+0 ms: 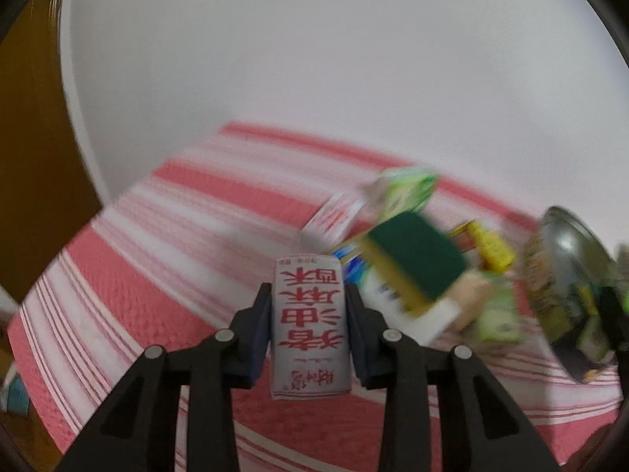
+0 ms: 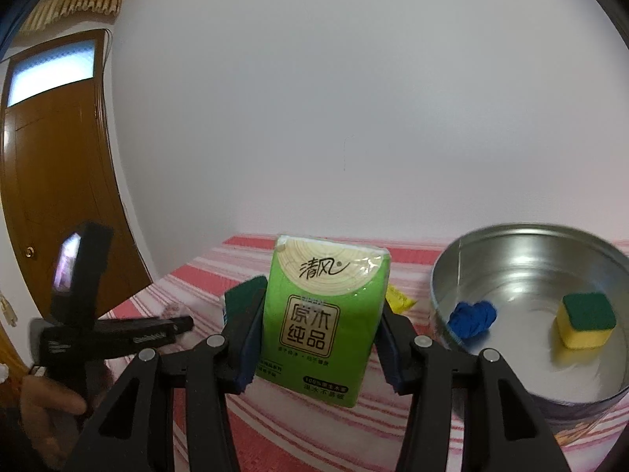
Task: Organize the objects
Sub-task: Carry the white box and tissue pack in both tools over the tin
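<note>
Between the pads of the right gripper, clamped from both sides and held upright above the red-and-white striped table: a green tissue pack, top printed like a wood cross-section with "清风", a framed "原木纯品" mid-face, smaller print lower down too fine to read surely. Just right of it, a round metal tin holding a crumpled blue cloth and a yellow sponge with green scouring top, apart from each other. Left gripper closed on a white sachet with large red Chinese characters, seen upside down, motion-blurred. Beyond it, a blurred heap: green-topped sponge, green packs, a yellow packet.
</note>
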### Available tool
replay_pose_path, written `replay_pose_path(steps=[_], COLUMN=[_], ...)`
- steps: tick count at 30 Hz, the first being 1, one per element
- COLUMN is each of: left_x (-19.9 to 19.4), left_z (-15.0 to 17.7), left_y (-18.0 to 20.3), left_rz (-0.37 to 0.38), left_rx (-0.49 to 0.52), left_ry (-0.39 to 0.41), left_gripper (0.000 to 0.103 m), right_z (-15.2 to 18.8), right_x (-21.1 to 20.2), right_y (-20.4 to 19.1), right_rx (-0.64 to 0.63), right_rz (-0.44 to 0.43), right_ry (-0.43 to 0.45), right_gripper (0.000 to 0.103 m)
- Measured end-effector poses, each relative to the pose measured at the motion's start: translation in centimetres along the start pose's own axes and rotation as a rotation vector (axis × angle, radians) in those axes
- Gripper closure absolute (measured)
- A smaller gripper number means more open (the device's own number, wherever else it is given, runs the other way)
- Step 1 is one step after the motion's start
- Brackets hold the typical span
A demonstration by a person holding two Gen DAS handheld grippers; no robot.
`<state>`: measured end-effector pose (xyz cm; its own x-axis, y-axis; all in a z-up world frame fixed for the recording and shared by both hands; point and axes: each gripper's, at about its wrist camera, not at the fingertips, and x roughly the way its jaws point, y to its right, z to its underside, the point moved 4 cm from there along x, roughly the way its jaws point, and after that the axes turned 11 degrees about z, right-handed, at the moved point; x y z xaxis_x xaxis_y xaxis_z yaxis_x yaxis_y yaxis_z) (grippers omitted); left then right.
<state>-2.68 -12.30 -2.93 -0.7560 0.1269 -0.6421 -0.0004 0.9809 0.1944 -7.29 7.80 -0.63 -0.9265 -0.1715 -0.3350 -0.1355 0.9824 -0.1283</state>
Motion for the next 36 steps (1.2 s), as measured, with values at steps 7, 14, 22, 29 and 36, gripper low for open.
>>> replay_pose_path(steps=[7, 14, 22, 29, 36], left_x=[-2.2, -1.3, 2.4, 5.5, 7.8], left_z=[-2.2, -2.4, -1.8, -1.5, 0.3], left_y=[6.8, 14.5, 22.2, 26.5, 27.5], left_rz=[0.106, 0.194, 0.255, 0.259, 0.278], left_rx=[0.122, 0.204, 0.265, 0.277, 0.306], left_ry=[0.086, 0.073, 0.039, 0.019, -0.013], left_gripper=[0.068, 0.068, 0.068, 0.068, 0.068], right_z=[-1.3, -2.8, -3.3, -2.5, -1.9], right_x=[-1.8, -2.8, -0.7, 1.0, 2.5], right_y=[3.1, 9.9, 18.1, 23.3, 26.0], right_rx=[-0.054, -0.103, -0.092, -0.027, -0.036], right_rz=[0.097, 0.279, 0.416, 0.455, 0.457], right_ry=[0.042, 0.029, -0.043, -0.068, -0.117], right_gripper=[0.050, 0.050, 0.050, 0.050, 0.050])
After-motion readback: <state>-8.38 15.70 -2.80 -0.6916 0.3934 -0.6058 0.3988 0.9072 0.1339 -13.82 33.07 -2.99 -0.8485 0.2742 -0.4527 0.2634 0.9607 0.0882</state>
